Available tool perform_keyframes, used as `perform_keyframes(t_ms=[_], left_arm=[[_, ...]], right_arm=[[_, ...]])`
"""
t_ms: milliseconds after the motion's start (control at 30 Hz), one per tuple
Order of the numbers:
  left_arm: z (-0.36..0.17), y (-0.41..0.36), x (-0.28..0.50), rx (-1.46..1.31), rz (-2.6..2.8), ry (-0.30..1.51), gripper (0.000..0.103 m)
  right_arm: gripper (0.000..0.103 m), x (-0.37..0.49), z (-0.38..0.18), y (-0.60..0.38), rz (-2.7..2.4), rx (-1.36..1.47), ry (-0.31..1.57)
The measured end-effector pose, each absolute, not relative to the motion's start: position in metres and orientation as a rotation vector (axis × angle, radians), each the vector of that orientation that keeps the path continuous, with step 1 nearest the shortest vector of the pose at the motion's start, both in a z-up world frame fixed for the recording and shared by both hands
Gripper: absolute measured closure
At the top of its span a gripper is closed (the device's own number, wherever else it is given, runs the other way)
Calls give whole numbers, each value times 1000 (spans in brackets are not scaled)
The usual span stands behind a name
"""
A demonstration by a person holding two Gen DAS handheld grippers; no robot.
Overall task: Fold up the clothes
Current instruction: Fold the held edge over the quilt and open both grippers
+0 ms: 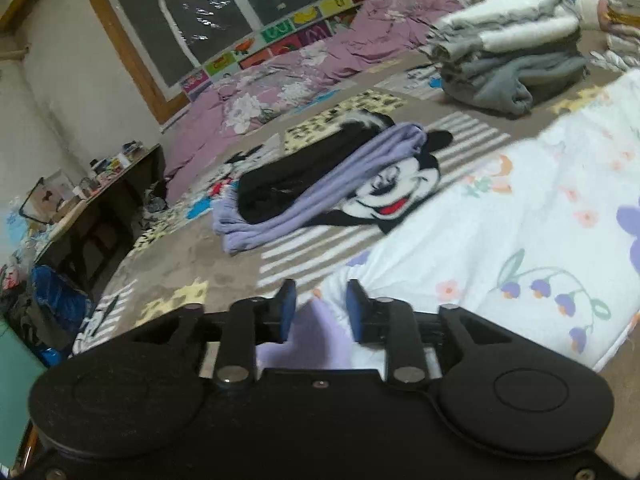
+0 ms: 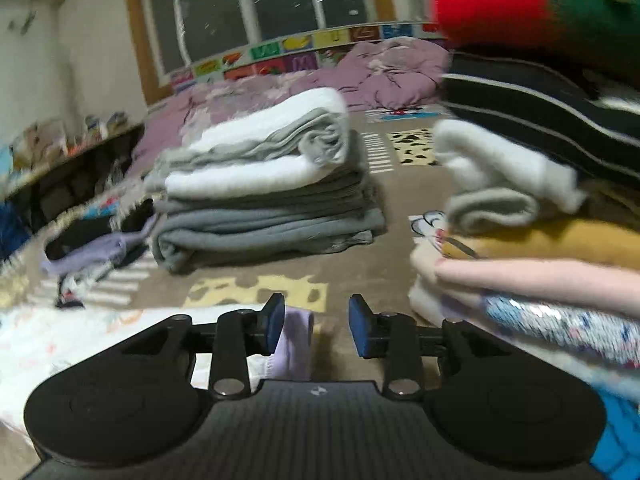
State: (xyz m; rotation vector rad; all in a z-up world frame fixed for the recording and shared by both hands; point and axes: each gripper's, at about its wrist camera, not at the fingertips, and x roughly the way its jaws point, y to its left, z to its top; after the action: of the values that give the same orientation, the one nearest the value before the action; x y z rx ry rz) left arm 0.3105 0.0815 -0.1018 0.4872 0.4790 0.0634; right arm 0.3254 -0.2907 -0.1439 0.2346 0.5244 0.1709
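A white garment with flower prints lies spread on the cartoon-print bed cover, and its lavender trim reaches under my left gripper. That gripper is open, its blue pads on either side of the trim without pinching it. In the right wrist view the same garment shows at the lower left, with a lavender cuff beside the left pad of my right gripper. The right gripper is open too, low over the cover.
A folded grey and white stack sits mid-bed. A folded lavender and black pile lies left of it. A tall pile of mixed clothes rises close on the right. A purple quilt lines the window side; a cluttered table stands left.
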Motion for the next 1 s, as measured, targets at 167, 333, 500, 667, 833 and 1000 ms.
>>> perform_keyframes(t_ms=[167, 333, 500, 667, 833, 1000], left_arm=[[-94, 77, 303, 467, 47, 470, 75], [-107, 57, 303, 449, -78, 515, 75], [-118, 41, 303, 432, -180, 558, 75], [-120, 54, 308, 355, -183, 588, 62], [-111, 63, 303, 320, -159, 567, 60], [-116, 85, 307, 291, -44, 625, 47]], right_arm=[[66, 307, -157, -301, 230, 344, 581], [95, 317, -172, -296, 284, 357, 645], [98, 324, -155, -287, 290, 319, 570], [98, 338, -171, -290, 206, 255, 629], [92, 321, -152, -290, 188, 262, 514], [74, 311, -148, -255, 307, 161, 465]])
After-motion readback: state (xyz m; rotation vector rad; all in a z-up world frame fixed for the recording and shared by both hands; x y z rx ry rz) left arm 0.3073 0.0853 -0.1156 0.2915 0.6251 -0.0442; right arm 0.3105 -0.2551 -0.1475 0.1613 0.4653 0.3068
